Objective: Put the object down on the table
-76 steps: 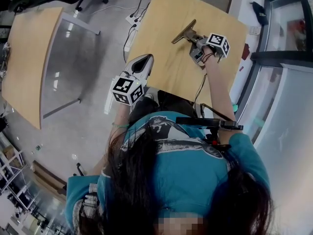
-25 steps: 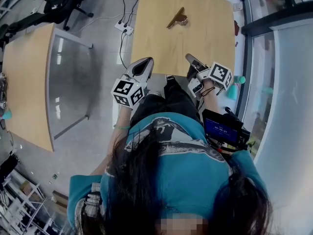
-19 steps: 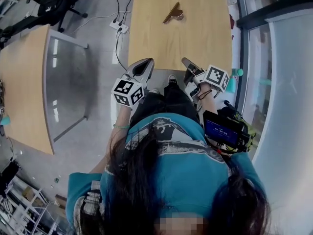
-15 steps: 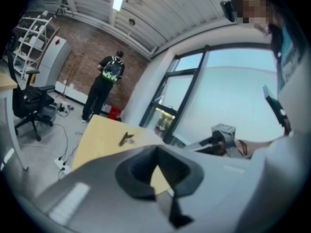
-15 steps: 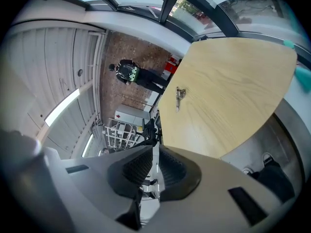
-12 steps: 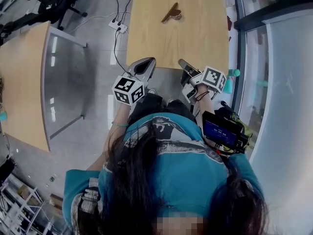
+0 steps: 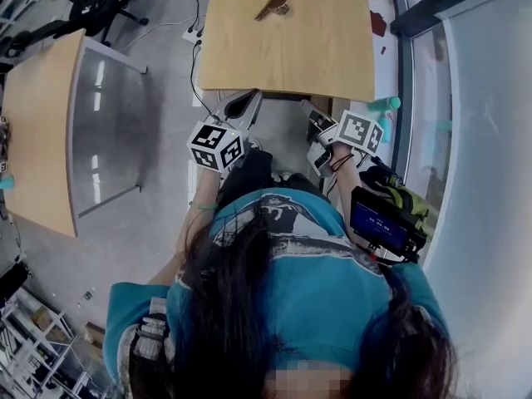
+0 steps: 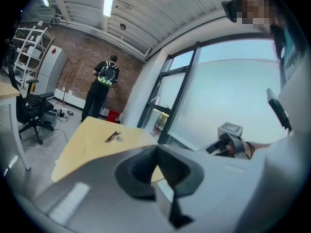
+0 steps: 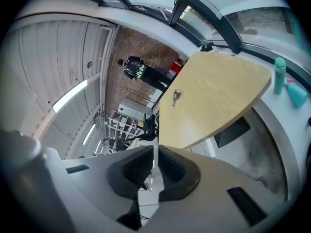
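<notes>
**Object down on the table, both grippers empty**

The object lies flat on the far part of the table, well apart from both grippers, and nothing touches it. From where I stand it is too small to call it more than a thin brownish tool, perhaps with a metal end.

The left gripper hangs just off the table's near edge. Its fingers are pressed together with nothing between them. The right gripper is beside it, also short of that edge. Its fingers have just been closing and stand almost together, with only a thin, empty slit between them.

To my eye the putting-down is done and what remains is a clean retreat. Done well, that means holding both grippers on this side of the edge and not brushing or jolting the table, so the object rests where it lies. A teal bottle stands by the glass wall, near the right gripper, so that arm wants a little care.
</notes>
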A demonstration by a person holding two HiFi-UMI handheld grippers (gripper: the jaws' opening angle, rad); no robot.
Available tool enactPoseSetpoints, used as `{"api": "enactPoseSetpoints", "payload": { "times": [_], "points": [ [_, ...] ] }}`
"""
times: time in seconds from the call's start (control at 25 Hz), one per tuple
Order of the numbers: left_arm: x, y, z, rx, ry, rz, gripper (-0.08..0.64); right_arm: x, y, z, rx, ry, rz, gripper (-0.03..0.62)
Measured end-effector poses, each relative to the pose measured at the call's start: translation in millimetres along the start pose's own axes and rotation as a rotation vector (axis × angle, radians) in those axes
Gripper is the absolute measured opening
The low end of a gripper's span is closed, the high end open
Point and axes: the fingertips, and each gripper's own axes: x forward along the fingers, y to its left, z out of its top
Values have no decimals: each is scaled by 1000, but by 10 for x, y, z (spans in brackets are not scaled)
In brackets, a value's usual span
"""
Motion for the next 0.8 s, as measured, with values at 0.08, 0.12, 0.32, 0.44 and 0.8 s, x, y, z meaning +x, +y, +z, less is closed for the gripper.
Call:
{"api": "enactPoseSetpoints", "payload": {
  "times": [0.08, 0.12, 0.32, 0.44, 0.8],
  "points": [
    [-89, -315, -170, 1, 0, 19, 4, -305, -132, -168, -2, 17, 6, 38],
    [-127, -420, -247, 1, 0, 29, 4, -399, -180, -231, 2, 26, 14, 37],
    [-288, -642, -505, -13, -6, 71, 5, -591, -273, -439, -26, 61, 28, 37],
    [-520, -1038, -740, -12, -3, 91, 5, -942, -346, -753, -28, 84, 47, 37],
    [-1126, -1564, -1181, -20, 27, 147, 5, -1366, -435, -1466, -4, 154, 74, 34]
  ]
}}
